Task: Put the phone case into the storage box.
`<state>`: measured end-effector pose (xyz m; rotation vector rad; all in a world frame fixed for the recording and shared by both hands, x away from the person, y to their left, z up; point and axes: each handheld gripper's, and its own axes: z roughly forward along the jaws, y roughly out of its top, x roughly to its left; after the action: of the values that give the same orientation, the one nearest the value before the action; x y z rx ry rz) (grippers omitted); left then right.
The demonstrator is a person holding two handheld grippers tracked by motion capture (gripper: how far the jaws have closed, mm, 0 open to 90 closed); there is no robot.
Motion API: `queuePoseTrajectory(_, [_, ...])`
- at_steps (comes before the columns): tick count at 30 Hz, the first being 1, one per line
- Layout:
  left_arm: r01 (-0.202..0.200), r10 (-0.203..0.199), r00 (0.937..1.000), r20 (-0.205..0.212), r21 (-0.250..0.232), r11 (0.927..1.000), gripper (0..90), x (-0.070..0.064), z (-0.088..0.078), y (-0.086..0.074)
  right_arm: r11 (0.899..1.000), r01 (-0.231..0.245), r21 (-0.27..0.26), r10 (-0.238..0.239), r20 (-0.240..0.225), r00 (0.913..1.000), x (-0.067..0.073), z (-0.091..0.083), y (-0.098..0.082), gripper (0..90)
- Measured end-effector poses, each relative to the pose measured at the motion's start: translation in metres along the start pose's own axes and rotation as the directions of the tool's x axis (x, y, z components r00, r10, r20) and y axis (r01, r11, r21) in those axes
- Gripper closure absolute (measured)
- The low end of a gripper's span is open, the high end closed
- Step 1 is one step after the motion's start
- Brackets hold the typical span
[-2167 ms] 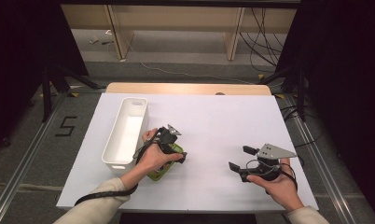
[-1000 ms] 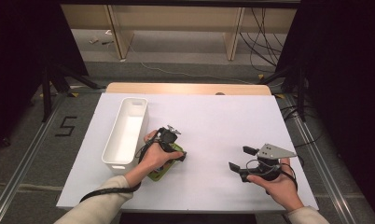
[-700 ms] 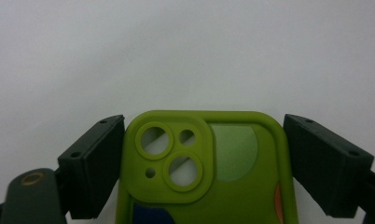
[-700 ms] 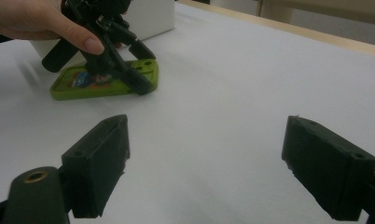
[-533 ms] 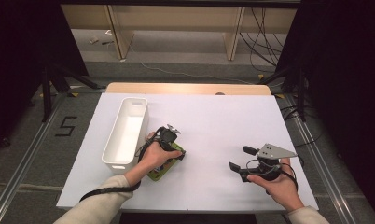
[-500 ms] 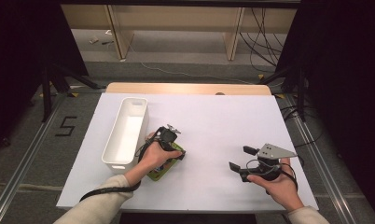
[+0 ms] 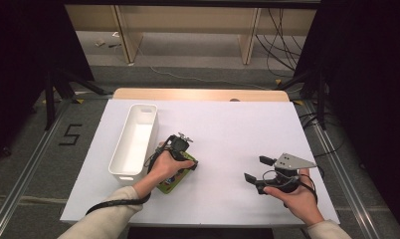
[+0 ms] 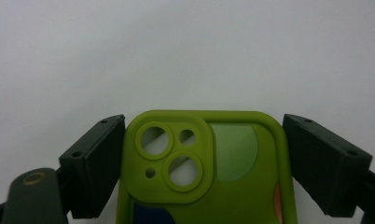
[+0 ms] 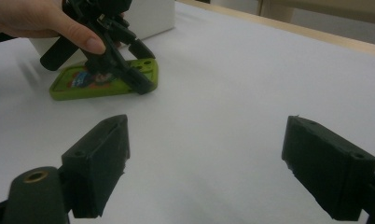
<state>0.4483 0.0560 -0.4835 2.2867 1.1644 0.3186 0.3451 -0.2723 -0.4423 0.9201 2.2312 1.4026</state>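
tabletop (image 7: 248, 124): white, before me | white bin (image 7: 133, 142): on it, left side, long | green phone case (image 7: 175, 180): flat on it, just right of bin

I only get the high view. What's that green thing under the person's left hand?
Observer: A green phone case, camera cut-outs facing up, flat on the table.
Operator: Is it being gripped?
Observer: The left gripper has just been closing its jaws; the case sits between them and both pads touch its sides.
Operator: And the other one?
Observer: The right gripper has its jaws wide apart, with bare table between them.
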Motion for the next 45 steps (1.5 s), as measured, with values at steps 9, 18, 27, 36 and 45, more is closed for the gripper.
queuePoseTrajectory(9, [-0.003,0.003,1.0000,-0.002,-0.002,1.0000,15.6,0.000,0.000,0.000,1.000,-0.001,0.003,0.001,-0.001,1.0000,0.000,0.000,0.000,16.2])
queuePoseTrajectory(18, [-0.005,0.005,0.9999,-0.009,0.004,1.0000,16.8,-0.001,0.000,0.001,1.000,-0.001,0.002,0.001,-0.001,1.0000,0.000,0.000,0.000,16.2])
queuePoseTrajectory(27, [0.007,-0.007,0.9996,-0.028,-0.021,0.9998,17.0,-0.002,-0.003,0.001,1.000,0.000,-0.001,0.000,0.000,1.0000,0.000,0.000,0.000,16.2])
queuePoseTrajectory(36, [0.009,-0.013,0.9995,-0.031,-0.120,0.9927,17.0,-0.006,-0.020,0.010,1.000,-0.001,-0.003,0.001,0.001,1.0000,0.000,-0.001,0.000,16.2])
queuePoseTrajectory(45, [0.024,-0.029,0.9994,-0.018,-0.236,0.9715,17.0,-0.008,-0.041,0.019,1.000,-0.001,-0.007,0.001,0.003,1.0000,-0.001,-0.001,0.000,16.2])
